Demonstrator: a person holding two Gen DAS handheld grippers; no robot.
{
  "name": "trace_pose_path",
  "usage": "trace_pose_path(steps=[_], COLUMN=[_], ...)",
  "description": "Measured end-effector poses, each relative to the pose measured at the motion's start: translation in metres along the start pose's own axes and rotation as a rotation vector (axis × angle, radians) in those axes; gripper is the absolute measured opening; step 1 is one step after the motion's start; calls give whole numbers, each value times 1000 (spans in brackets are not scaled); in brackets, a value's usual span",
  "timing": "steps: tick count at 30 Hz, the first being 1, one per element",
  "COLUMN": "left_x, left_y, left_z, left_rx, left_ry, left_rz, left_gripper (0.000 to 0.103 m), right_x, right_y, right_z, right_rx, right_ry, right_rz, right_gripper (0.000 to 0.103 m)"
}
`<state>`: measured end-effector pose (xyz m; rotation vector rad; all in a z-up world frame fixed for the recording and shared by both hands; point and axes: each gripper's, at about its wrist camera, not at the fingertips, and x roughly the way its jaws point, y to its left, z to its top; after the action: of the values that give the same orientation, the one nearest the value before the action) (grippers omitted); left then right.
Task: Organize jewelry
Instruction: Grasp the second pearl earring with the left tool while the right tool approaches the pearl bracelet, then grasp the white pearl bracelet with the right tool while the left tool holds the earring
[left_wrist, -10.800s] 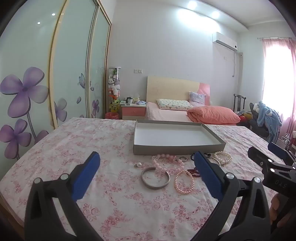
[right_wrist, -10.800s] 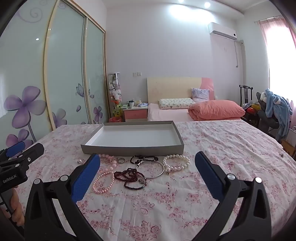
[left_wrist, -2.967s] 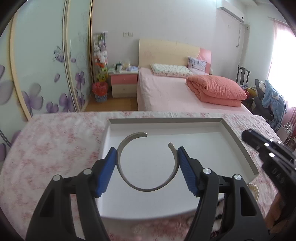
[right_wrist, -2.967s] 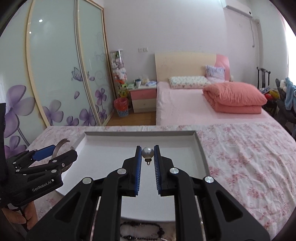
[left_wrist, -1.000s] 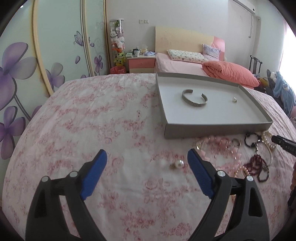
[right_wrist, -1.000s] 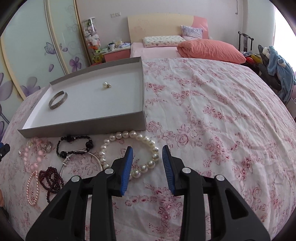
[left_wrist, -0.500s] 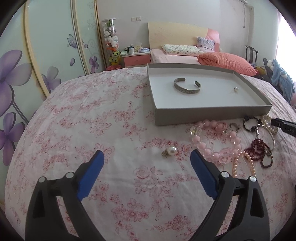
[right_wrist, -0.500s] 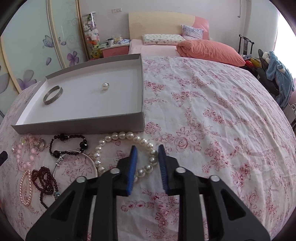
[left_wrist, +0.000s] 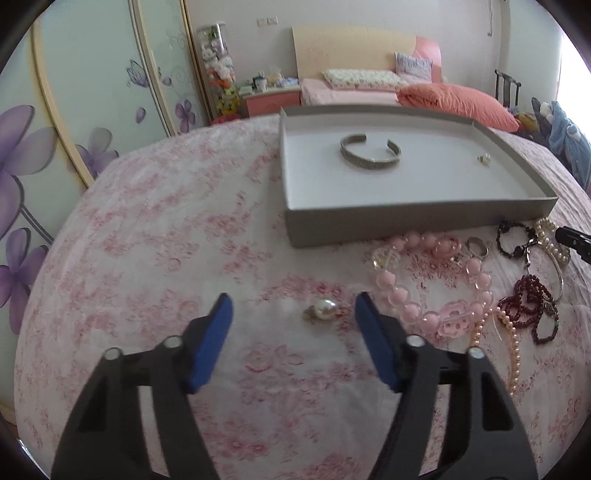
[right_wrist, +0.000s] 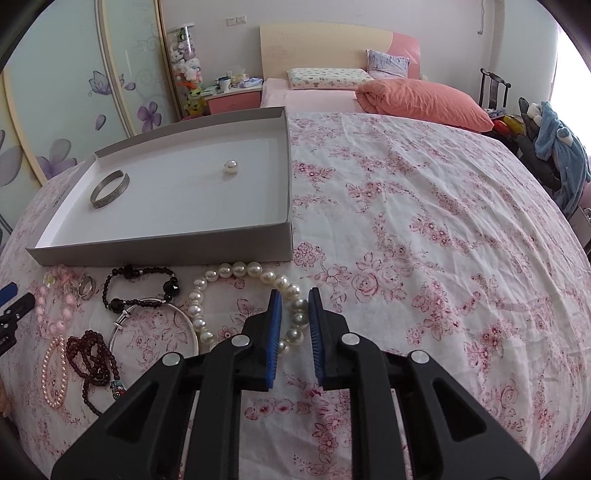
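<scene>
A grey tray (left_wrist: 413, 216) (right_wrist: 166, 251) on the floral cloth holds a silver cuff (left_wrist: 370, 152) (right_wrist: 109, 188) and a pearl earring (left_wrist: 484, 158) (right_wrist: 231, 167). My left gripper (left_wrist: 293, 308) is open, its blue pads on either side of a loose pearl earring (left_wrist: 324, 309) on the cloth. My right gripper (right_wrist: 295, 317) stands narrowly open around the right side of a white pearl bracelet (right_wrist: 236, 295); I cannot tell if the pads touch the beads.
In front of the tray lie a pink bead bracelet (left_wrist: 436, 280), a ring (left_wrist: 477, 246), a black bead bracelet (right_wrist: 142, 286), a thin silver bangle (right_wrist: 155, 325), dark red beads (right_wrist: 94, 354) and a small pink pearl strand (right_wrist: 53, 373). A bed stands beyond.
My left gripper has moved forward over the loose pearl earring and its jaws have narrowed. My right gripper has closed further around the white pearl bracelet.
</scene>
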<state>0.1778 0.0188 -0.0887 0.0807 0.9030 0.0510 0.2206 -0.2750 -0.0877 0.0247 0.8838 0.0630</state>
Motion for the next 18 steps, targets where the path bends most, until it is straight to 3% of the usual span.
trace_pose_path(steps=[4,11,18], left_x=[1,0,0], left_y=[-3,-8,-6], left_z=[2,0,0], left_rx=[-1,-9,-17], left_ry=[-5,-5,-2], left_rz=[-4,-58,-56], left_gripper=[53,21,20], right_x=[0,0,-2], right_y=[-1,-2,-8], right_z=[0,0,0], right_rx=[1,5,36], right_ry=[0,0,-7], right_rz=[2,7,37], right_gripper=[17,14,10])
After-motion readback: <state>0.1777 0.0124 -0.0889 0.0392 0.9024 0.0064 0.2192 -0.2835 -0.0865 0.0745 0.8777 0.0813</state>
